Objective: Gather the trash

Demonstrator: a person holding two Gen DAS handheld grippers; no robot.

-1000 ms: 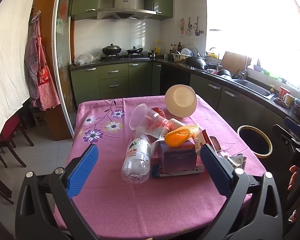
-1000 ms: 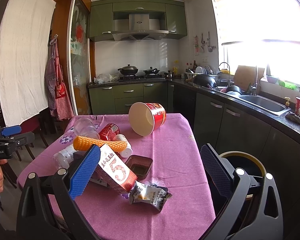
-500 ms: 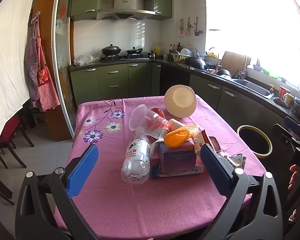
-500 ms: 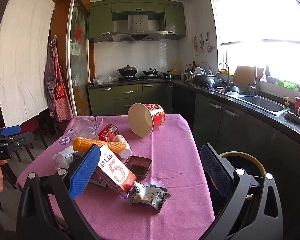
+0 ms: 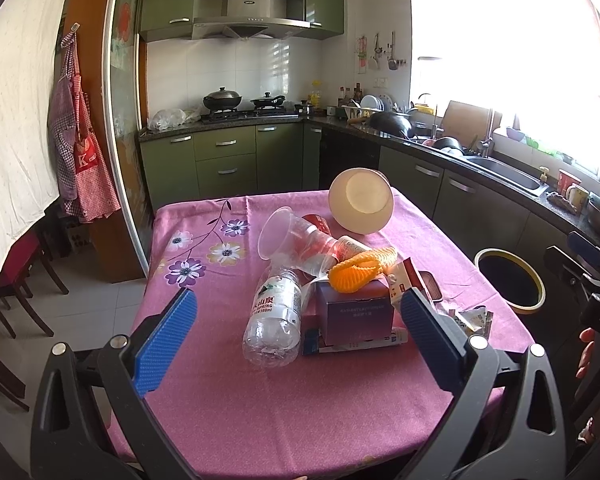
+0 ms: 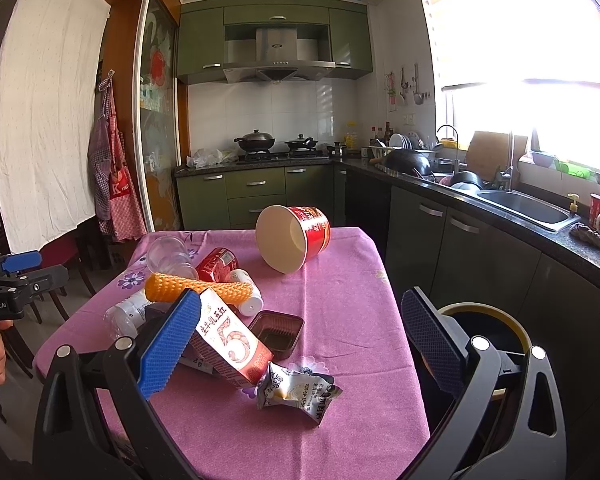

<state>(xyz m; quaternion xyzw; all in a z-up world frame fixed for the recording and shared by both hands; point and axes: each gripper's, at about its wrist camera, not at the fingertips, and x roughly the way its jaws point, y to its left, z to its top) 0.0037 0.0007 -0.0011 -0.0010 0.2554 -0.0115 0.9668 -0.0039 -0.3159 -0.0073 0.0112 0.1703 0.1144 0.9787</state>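
On the pink table [image 5: 228, 408], we hold both tongs released above the trash.
The carton [image 6: 230, 344] shows a large "5"; the bottle [image 5: 274, 316] label reads "SPRING"; the bin [image 5: 510, 286] stands beside the table.

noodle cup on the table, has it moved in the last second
No. The noodle cup lies on its side at the same spot on the tablecloth, below the drawers.

apron [image 5: 82, 152] hanging left | wok [image 6: 255, 140] on stove | sink [image 6: 520, 204] under window | red chair [image 5: 8, 276]
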